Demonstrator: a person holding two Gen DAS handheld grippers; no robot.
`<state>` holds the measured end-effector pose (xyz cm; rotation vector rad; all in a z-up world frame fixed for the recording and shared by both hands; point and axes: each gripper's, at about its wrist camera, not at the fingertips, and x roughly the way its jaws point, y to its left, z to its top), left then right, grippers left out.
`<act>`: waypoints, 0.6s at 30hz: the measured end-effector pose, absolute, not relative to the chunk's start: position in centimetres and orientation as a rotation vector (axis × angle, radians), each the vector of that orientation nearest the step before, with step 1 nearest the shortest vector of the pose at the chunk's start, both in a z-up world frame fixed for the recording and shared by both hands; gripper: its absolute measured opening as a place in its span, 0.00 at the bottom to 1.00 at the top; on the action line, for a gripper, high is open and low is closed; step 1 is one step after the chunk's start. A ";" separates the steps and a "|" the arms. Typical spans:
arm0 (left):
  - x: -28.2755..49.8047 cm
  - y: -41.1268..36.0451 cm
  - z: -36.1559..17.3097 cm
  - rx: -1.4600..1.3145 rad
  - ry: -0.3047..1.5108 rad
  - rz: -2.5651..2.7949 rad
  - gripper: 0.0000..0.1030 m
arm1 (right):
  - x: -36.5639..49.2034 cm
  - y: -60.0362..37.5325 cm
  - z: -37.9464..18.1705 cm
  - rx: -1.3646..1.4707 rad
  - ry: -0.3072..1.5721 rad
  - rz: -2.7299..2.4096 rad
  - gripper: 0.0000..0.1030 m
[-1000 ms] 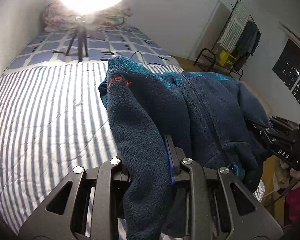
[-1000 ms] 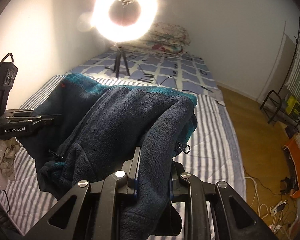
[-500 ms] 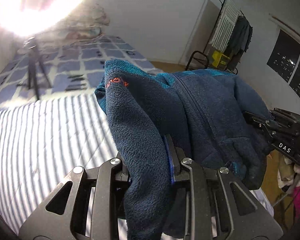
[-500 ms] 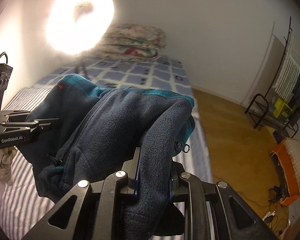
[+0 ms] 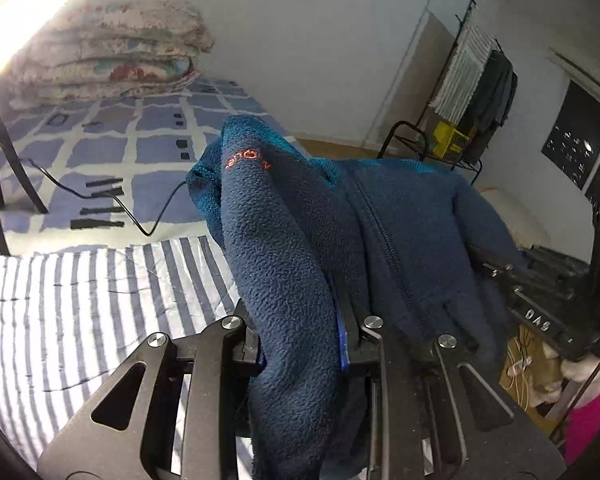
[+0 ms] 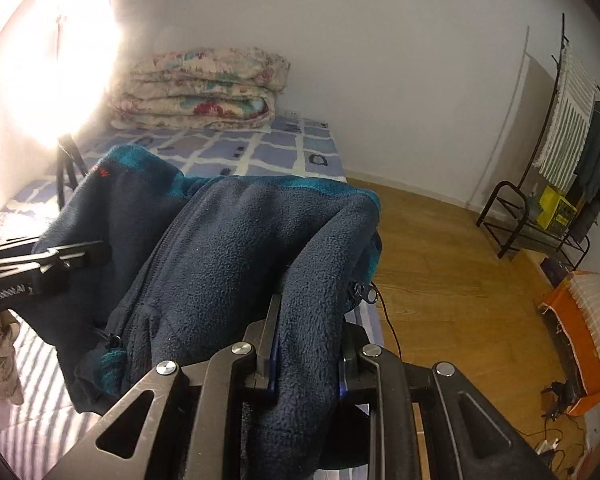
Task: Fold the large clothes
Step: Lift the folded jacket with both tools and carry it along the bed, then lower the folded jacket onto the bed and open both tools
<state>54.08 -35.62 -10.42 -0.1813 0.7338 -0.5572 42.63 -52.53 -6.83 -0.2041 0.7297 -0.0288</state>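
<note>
Our left tongs (image 5: 300, 332) are clamping down on a thick bunch of the dark navy fleece zip jacket with teal lining (image 5: 380, 220), and our right tongs (image 6: 306, 354) are pinching another thick fold of the same garment (image 6: 228, 248), jaws on both sides parted only by the cloth between them. We are holding the jacket up in the air between the two tongs, above the near edge of the bed, with its body sagging between our grips and its zipper line (image 5: 384, 232) running down the middle.

We are judging it to be soft, bulky and fairly light, with no stiffness of its own, so it will be drooping wherever we are not supporting it. The pile looks grippy rather than slippery, though a thick wad may be creeping out of a narrow pinch. The metal zipper pull (image 6: 367, 292) is dangling loose and could be snagging. We would be taking hold at the shoulders or hem corners rather than mid-panel.

Below, the blue-and-white striped bedsheet (image 5: 80, 300) is lying flat, a folded floral quilt (image 6: 204, 88) is sitting at the far end, and a black clothes rack (image 6: 556, 168) is standing by the wall.
</note>
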 end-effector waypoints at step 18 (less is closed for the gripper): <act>56.4 -33.0 -16.5 -0.252 0.913 -0.461 0.51 | 46.3 -58.5 -14.5 -0.116 0.889 -0.170 0.43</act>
